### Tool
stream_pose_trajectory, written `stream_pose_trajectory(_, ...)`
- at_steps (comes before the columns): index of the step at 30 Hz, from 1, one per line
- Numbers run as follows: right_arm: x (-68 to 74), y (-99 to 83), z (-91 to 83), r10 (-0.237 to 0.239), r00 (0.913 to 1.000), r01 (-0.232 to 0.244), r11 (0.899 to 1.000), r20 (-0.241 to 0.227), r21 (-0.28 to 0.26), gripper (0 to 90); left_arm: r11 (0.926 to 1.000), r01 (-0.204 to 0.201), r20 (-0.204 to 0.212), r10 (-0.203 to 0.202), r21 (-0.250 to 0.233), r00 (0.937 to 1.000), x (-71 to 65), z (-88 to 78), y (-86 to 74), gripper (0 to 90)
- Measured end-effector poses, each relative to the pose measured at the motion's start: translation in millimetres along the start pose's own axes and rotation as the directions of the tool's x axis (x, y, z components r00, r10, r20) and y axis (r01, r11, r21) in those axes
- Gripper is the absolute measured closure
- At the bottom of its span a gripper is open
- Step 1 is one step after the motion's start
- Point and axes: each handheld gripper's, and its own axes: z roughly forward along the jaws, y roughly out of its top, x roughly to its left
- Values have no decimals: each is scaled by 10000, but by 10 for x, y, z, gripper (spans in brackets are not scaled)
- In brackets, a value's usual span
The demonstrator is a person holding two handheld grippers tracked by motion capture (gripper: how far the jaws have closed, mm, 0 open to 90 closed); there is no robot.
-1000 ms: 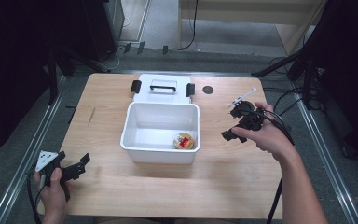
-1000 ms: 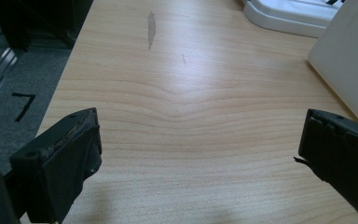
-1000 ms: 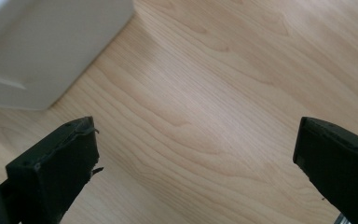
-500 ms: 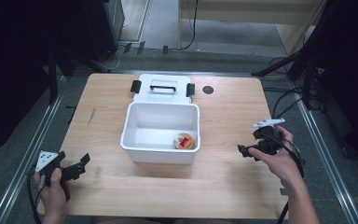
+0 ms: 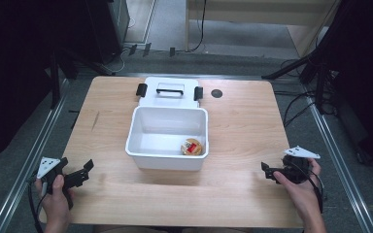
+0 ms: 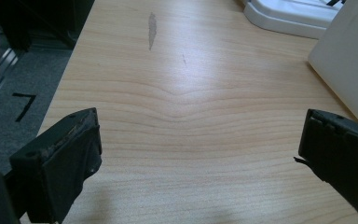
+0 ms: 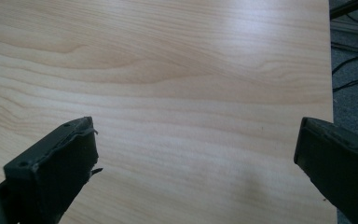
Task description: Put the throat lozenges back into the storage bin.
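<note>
A white plastic bin [image 5: 141, 148] stands in the middle of the wooden table [image 5: 243, 121]. Inside it, at the front right corner, lies a small round item with a red and yellow label [image 5: 192, 146]. The bin's white lid [image 5: 170, 92], with a handle and two black clips, lies flat just behind it. My left gripper [image 5: 80, 172] rests open at the table's front left, held by a hand; its jaws stand wide apart over bare wood in the left gripper view. My right gripper [image 5: 271, 171] is open at the front right, empty, near the table's right edge.
A small dark round mark [image 5: 216, 93] sits on the table right of the lid. The bin's side wall [image 6: 349, 60] and the lid's edge [image 6: 284, 16] show at the top right of the left gripper view. Cables lie on the floor beyond the table's right edge [image 7: 354, 70].
My right gripper has drawn back from beside the bin's upper right to the front right of the table. The left gripper has stayed put.
</note>
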Motion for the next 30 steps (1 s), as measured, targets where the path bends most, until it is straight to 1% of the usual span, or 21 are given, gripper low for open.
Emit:
stream_pose_trajectory(4, -45, -176, -36, 333, 9994, -328, 9989, 133, -335, 0, 10000, 14, -2, -14, -7, 10000, -1, 1, 0, 0)
stream_pose_trajectory(6, -65, -248, -61, 489, 9988, -484, 9978, 96, -443, 0, 10000, 23, -3, -23, -1, 10000, 1, 3, 0, 0)
stream_pose_trajectory(7, -76, -280, -75, 462, 9988, -453, 9976, 148, -516, 0, 10000, 16, -9, -16, 6, 10000, 1, 3, 1, 0)
stream_pose_trajectory(12, -103, -419, -155, 775, 9969, -760, 9933, 139, -866, 0, 10000, -6, -13, 6, -4, 10000, 1, 2, 1, 0)
stream_pose_trajectory(16, -107, -517, -206, 798, 9963, -763, 9916, 304, -1042, 0, 10000, 13, 15, -12, -6, 10000, 0, 0, -2, 0)
stream_pose_trajectory(17, -109, -538, -221, 793, 9963, -749, 9902, 328, -1182, 0, 10000, 3, 12, -3, -10, 10000, -1, 0, -2, 0)
stream_pose_trajectory(19, -119, -571, -256, 937, 9953, -891, 9858, 253, -1426, 0, 10000, -8, 5, 8, 19, 10000, -1, 3, 0, 0)
stream_pose_trajectory(20, -119, -571, -256, 937, 9953, -891, 9858, 253, -1426, 0, 10000, -8, 5, 8, 19, 10000, -1, 3, 0, 0)
stream_pose_trajectory(21, -148, -603, -285, 1240, 9921, -1191, 9771, 171, -1766, 0, 10000, 4, 11, -4, 32, 10000, -1, 6, 1, 0)
stream_pose_trajectory(23, -189, -624, -313, 1652, 9863, -1612, 9644, 17, -2098, 1, 10000, 3, 8, -3, 87, 10000, 1, 7, 3, 0)
stream_pose_trajectory(24, -189, -624, -313, 1652, 9863, -1612, 9644, 17, -2098, 1, 10000, 3, 8, -3, 87, 10000, 1, 7, 3, 0)
stream_pose_trajectory(25, -210, -633, -321, 1874, 9822, -1848, 9584, -87, -2175, 1, 9999, -18, 3, 18, 122, 10000, -2, 10, 4, 0)
stream_pose_trajectory(26, -210, -633, -321, 1874, 9822, -1848, 9584, -87, -2175, 1, 9999, -18, 3, 18, 122, 10000, -2, 10, 4, 0)
stream_pose_trajectory(28, -204, -629, -314, 1803, 9834, -1803, 9623, -186, -2037, 1, 9999, -61, 1, 61, 138, 10000, -7, 11, 5, 0)
stream_pose_trajectory(30, -190, -627, -311, 1726, 9848, -1726, 9651, -174, -1970, 1, 9999, -70, -16, 70, 130, 10000, -10, 12, 5, 0)
